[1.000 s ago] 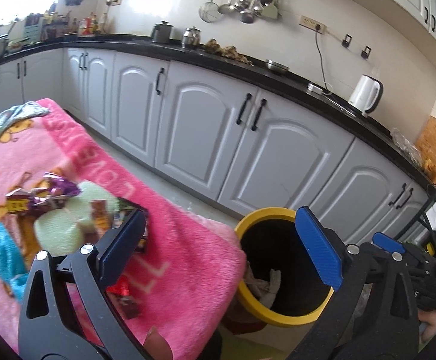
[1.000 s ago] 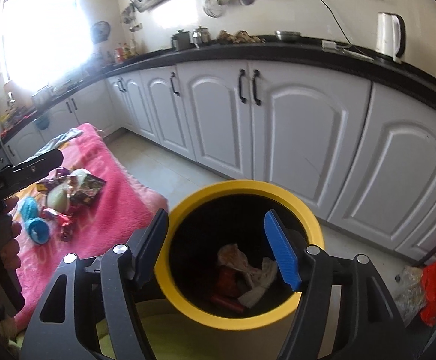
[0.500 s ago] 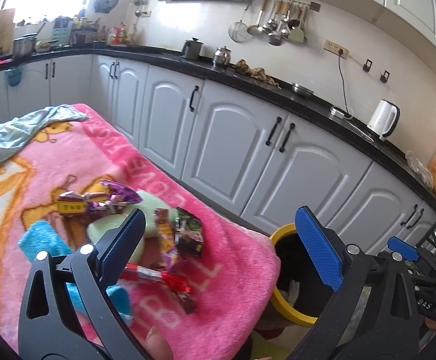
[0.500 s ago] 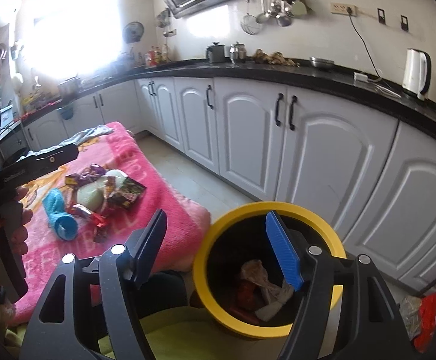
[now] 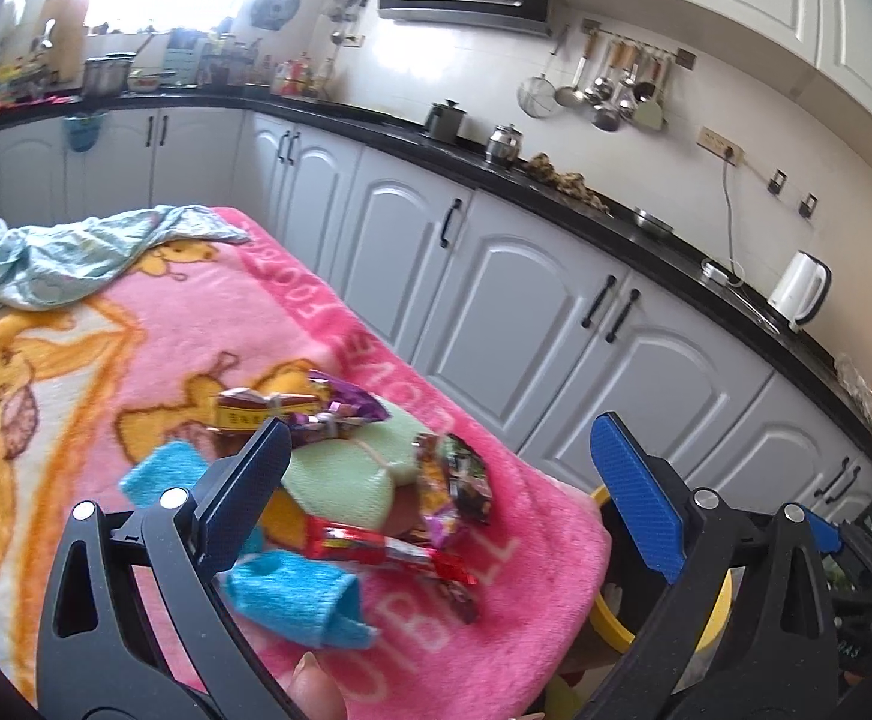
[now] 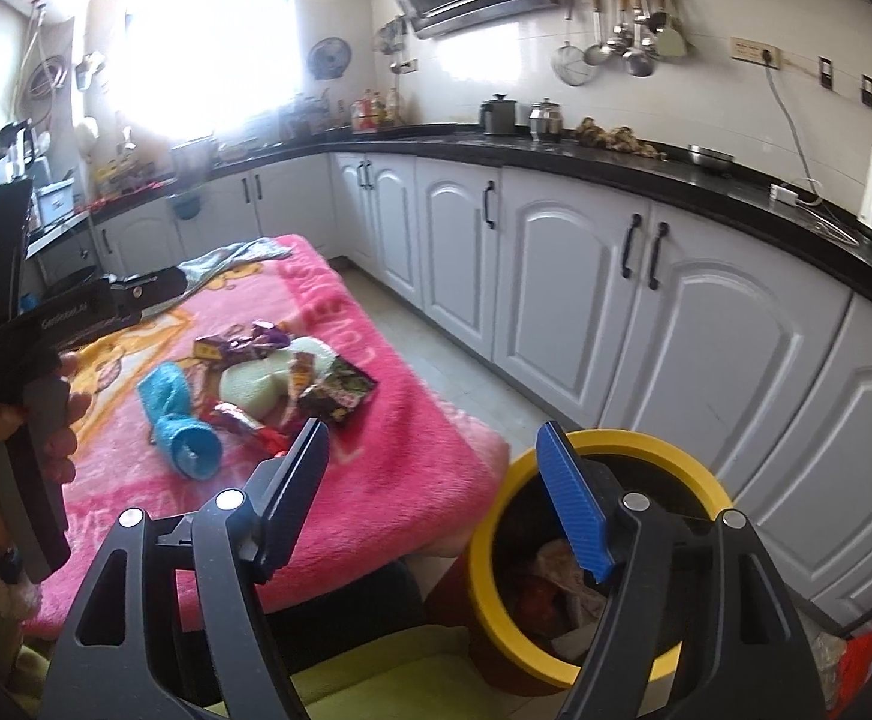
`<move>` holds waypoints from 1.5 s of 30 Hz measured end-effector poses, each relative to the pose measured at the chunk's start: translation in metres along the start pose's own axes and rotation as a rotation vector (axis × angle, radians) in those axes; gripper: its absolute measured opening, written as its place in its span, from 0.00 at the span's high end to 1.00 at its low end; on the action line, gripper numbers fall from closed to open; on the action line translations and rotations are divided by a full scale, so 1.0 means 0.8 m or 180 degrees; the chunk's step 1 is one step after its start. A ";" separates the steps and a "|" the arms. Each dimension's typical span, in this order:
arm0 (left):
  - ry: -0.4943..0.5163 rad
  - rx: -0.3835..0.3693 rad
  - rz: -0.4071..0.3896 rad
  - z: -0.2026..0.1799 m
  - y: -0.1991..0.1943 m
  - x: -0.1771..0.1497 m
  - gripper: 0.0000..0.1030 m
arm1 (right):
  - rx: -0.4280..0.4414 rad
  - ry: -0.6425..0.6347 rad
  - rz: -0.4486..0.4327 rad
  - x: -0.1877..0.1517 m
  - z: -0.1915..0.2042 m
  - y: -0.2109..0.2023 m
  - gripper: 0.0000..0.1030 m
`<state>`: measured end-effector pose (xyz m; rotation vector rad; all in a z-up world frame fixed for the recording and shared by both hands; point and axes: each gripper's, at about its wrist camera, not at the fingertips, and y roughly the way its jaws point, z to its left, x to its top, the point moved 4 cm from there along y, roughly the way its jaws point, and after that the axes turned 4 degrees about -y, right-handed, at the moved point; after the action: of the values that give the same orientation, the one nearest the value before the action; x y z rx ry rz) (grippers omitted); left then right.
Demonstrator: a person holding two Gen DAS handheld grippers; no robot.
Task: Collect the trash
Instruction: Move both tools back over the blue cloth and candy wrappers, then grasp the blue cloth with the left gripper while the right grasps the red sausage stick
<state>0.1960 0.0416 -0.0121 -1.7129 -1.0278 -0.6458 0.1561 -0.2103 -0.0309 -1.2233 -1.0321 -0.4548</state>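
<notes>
Both grippers, left gripper [image 5: 436,492] and right gripper [image 6: 430,498], gape wide and empty above crinkly foil snack wrappers [image 5: 388,546] on a pink plush blanket [image 5: 154,336]; light, slippery, best pinched at a twisted end.

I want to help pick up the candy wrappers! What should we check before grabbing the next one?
1. Left gripper fingers apart, nothing between: ok.
2. Right gripper fingers apart, nothing between; they have just been opening: ok.
3. Wrappers in plain sight on the pink blanket: ok.
4. Yellow bin uncovered beside the blanket, room inside: ok.
5. Blue cloth clear of the wrappers: not ok, it touches them.
6. Wrappers hidden under the green pad: cannot tell.
</notes>
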 end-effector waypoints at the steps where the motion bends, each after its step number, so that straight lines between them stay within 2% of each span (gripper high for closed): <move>1: -0.0024 0.0016 -0.0009 0.005 -0.002 0.001 0.11 | 0.0030 -0.0030 0.0010 0.001 0.007 0.003 0.33; 19: -0.0352 0.0294 -0.0074 0.086 -0.020 0.009 0.11 | 0.0467 -0.0389 0.0189 0.010 0.107 0.053 0.33; 31: -0.0571 0.0487 0.0061 0.136 -0.016 -0.003 0.11 | 0.0631 -0.0599 0.0379 0.001 0.150 0.098 0.33; 40: -0.0803 0.0502 0.0290 0.169 0.009 -0.025 0.11 | 0.0649 -0.0697 0.0639 -0.020 0.148 0.148 0.62; 45: -0.0938 0.0502 0.0417 0.181 0.024 -0.037 0.11 | 0.0643 -0.0745 0.0738 -0.027 0.145 0.171 0.64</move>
<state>0.1913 0.1635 -0.0976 -1.7505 -1.1255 -0.2250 0.2049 -0.0642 -0.1249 -1.2146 -1.0888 -0.0256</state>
